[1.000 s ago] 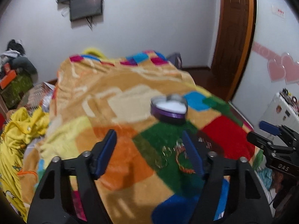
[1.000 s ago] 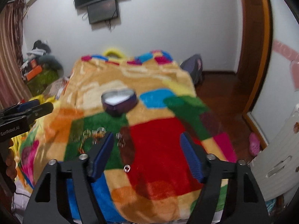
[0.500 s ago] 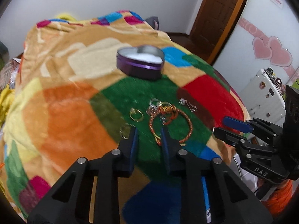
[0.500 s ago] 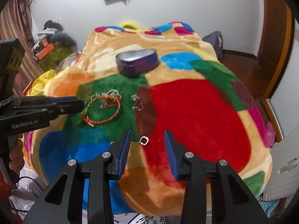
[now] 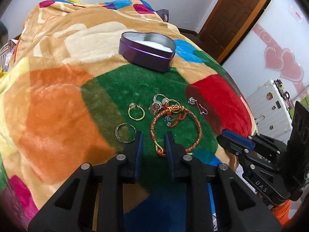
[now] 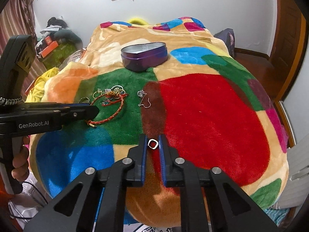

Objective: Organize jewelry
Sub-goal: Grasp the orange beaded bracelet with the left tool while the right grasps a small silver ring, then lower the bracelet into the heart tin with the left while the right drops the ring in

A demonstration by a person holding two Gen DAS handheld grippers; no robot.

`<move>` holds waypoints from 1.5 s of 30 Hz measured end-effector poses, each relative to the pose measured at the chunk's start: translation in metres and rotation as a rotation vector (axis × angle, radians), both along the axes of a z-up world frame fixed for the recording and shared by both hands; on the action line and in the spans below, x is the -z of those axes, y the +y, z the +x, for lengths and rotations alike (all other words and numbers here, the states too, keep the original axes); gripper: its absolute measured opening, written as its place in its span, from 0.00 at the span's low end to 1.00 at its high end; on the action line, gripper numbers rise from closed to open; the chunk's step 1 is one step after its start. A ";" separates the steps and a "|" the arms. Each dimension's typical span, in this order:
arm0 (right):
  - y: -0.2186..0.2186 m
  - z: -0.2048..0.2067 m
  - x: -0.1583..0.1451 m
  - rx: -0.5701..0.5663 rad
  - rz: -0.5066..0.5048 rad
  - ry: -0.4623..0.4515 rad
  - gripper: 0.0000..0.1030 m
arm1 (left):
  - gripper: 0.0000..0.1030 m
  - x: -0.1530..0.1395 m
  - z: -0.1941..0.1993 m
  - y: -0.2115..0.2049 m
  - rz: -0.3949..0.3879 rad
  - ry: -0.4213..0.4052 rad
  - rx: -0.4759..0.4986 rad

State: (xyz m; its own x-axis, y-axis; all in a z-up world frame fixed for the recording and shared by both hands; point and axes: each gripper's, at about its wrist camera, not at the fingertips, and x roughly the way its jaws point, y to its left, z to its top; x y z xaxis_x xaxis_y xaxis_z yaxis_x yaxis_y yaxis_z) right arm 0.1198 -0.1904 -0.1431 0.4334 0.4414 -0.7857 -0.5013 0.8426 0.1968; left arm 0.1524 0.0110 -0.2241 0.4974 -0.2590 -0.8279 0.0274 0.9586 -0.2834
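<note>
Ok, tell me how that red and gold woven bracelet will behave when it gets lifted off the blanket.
The woven bracelet is cord, lying in a loose loop, so it will probably sag and droop rather than hold its shape. Its tassel strands overlap the rings beside it, so it may drag one along. It looks light; the plush blanket could snag its clasp.

Both views are evenly lit by soft indoor light from above, bright enough for saturated colour on the blanket [image 5: 58, 106]. The left tongs [image 5: 152, 141] cast a dark shadow beneath themselves; the right tongs [image 6: 153, 142] do the same. Both views are sharp at the middle. Fisheye bending curves the bed and door frame [image 5: 239, 17], and black vignetting fills the corners.
</note>
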 end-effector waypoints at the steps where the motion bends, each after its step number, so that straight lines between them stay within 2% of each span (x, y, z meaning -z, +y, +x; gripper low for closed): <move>1: -0.001 0.000 -0.001 0.005 0.007 0.000 0.10 | 0.13 0.000 0.000 0.000 0.013 -0.005 -0.005; 4: -0.002 0.001 -0.003 0.017 0.016 -0.007 0.10 | 0.03 -0.001 -0.001 -0.007 0.076 -0.028 0.002; 8: -0.002 0.001 -0.010 0.026 0.020 -0.030 0.10 | 0.01 -0.007 -0.004 -0.012 0.122 -0.054 0.008; 18: -0.002 0.006 -0.034 0.051 0.043 -0.099 0.10 | 0.01 -0.046 -0.010 -0.006 0.146 -0.173 -0.005; 31: 0.013 0.023 -0.072 0.046 0.090 -0.236 0.10 | 0.01 -0.094 0.000 0.005 0.169 -0.322 -0.041; 36: 0.024 0.033 -0.082 0.041 0.104 -0.281 0.10 | 0.01 -0.104 0.009 0.011 0.175 -0.358 -0.055; 45: 0.039 0.057 -0.085 0.036 0.127 -0.316 0.10 | 0.01 -0.102 0.036 0.024 0.200 -0.365 -0.072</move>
State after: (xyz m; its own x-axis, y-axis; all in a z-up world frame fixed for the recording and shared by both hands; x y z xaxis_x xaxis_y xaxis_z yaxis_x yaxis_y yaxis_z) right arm 0.1767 -0.1519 -0.0584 0.6634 0.5074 -0.5499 -0.5249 0.8394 0.1412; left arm 0.1886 0.0351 -0.1220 0.7781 -0.0651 -0.6248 0.0224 0.9969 -0.0761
